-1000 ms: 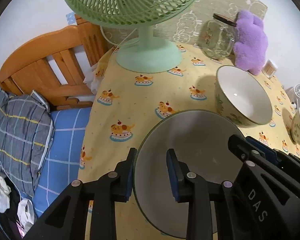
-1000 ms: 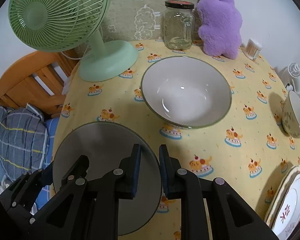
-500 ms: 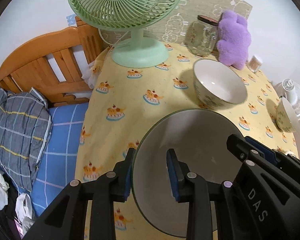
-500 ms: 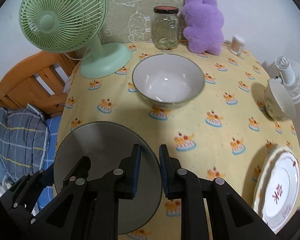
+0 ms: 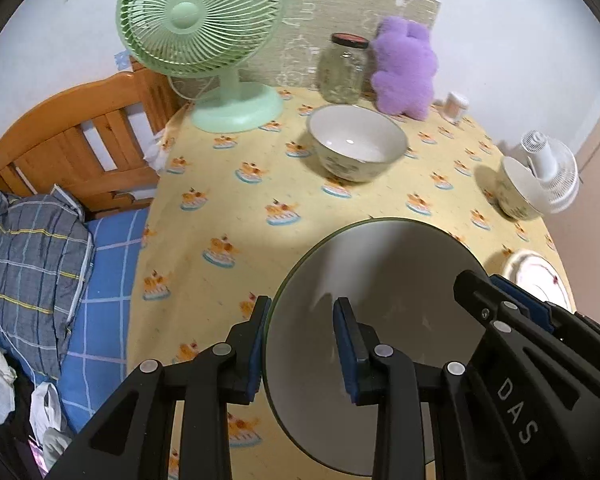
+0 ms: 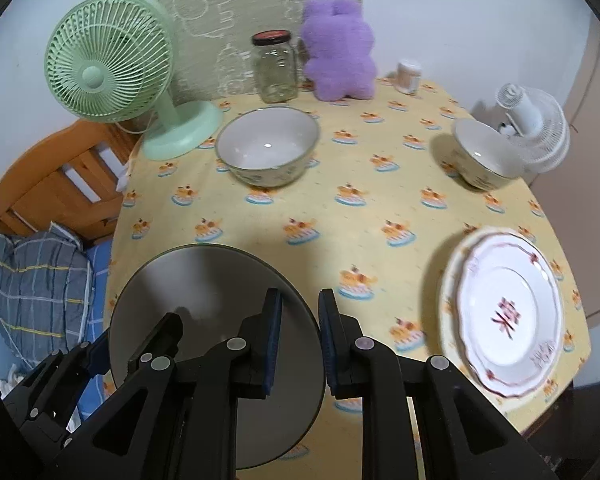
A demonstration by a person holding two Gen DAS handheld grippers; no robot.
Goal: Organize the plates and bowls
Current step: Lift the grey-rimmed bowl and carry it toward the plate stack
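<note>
Both grippers carry a large grey-lined bowl (image 5: 380, 292) above the near side of the table. My left gripper (image 5: 300, 312) is shut on its left rim, and my right gripper (image 6: 300, 300) is shut on its right rim (image 6: 204, 288). Each gripper shows in the other's view: the right gripper (image 5: 500, 308), the left gripper (image 6: 100, 352). A second large bowl (image 5: 356, 144) (image 6: 266, 144) stands on the yellow tablecloth ahead. A smaller bowl (image 5: 512, 192) (image 6: 480, 156) sits at the right. A stack of white plates (image 6: 508, 316) (image 5: 536, 276) lies at the near right.
At the table's back stand a green fan (image 6: 112, 72), a glass jar (image 6: 276, 68), a purple plush (image 6: 340, 52) and a small pot (image 6: 408, 76). A small white fan (image 6: 536, 128) stands off the right edge. A wooden bed frame (image 5: 72, 136) and pillow (image 5: 28, 264) are left.
Both grippers have risen and pulled back toward the near edge with the grey bowl. The bowls, fan and jar now look smaller and farther, and the plate stack has come fully into view.
</note>
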